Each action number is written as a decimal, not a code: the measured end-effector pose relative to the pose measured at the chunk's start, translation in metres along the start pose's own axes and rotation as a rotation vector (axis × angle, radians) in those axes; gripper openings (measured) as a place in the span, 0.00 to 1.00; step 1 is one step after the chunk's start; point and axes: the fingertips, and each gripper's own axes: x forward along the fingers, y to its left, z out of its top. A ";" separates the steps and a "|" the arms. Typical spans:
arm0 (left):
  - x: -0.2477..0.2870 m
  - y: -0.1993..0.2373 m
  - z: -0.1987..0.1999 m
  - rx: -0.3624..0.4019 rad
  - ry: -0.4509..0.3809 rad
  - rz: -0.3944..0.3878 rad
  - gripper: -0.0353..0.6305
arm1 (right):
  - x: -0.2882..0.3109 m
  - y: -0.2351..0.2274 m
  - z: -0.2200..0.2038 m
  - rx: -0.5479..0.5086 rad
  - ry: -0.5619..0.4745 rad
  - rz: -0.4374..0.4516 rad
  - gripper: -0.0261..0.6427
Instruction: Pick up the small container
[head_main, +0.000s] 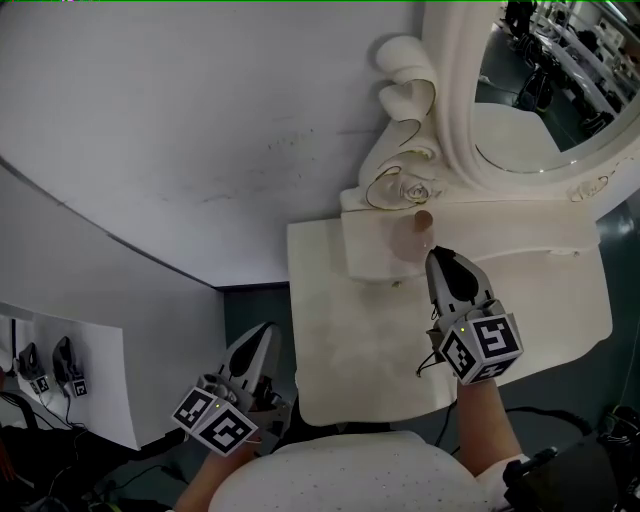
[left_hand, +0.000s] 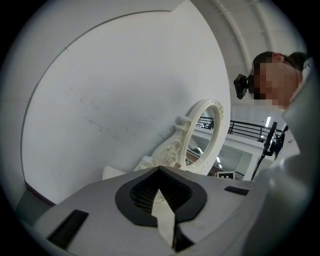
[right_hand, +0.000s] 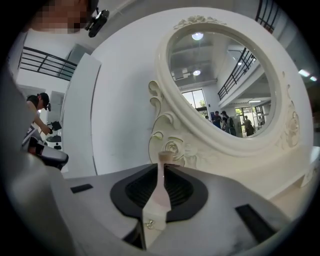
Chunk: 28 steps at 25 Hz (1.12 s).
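Step in hand is the approach for the grasp; nothing is held yet. The small container (head_main: 418, 238), a pinkish bottle with a brown cap, stands upright at the foot of the mirror (head_main: 450, 110), just in front of its carved scroll base, on the dressing table (head_main: 340, 350). The right gripper (head_main: 434, 256) is on the bottle's side away from the mirror, tips aimed at it. Whether they touch can't be told. Its jaws are only a slit apart, with the bottle showing through the slit and the cap above the tips, so the gap is too narrow for the body. The left gripper (head_main: 266, 332) hangs well away from the mirror, off the table edge, jaws together and empty.

Next move probably calls for spreading the right jaws wider than the bottle, easing toward the mirror until the pads flank it, then closing and lifting straight up. A nudge could tip it.
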 end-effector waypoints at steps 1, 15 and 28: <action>-0.001 0.003 0.000 -0.001 0.002 0.003 0.06 | 0.004 -0.001 0.000 0.000 0.000 -0.002 0.13; -0.020 0.020 0.008 0.002 -0.030 0.065 0.06 | 0.053 -0.009 0.007 -0.034 -0.026 0.013 0.40; -0.030 0.024 0.008 0.006 -0.037 0.085 0.06 | 0.066 -0.013 0.001 -0.043 0.003 -0.052 0.30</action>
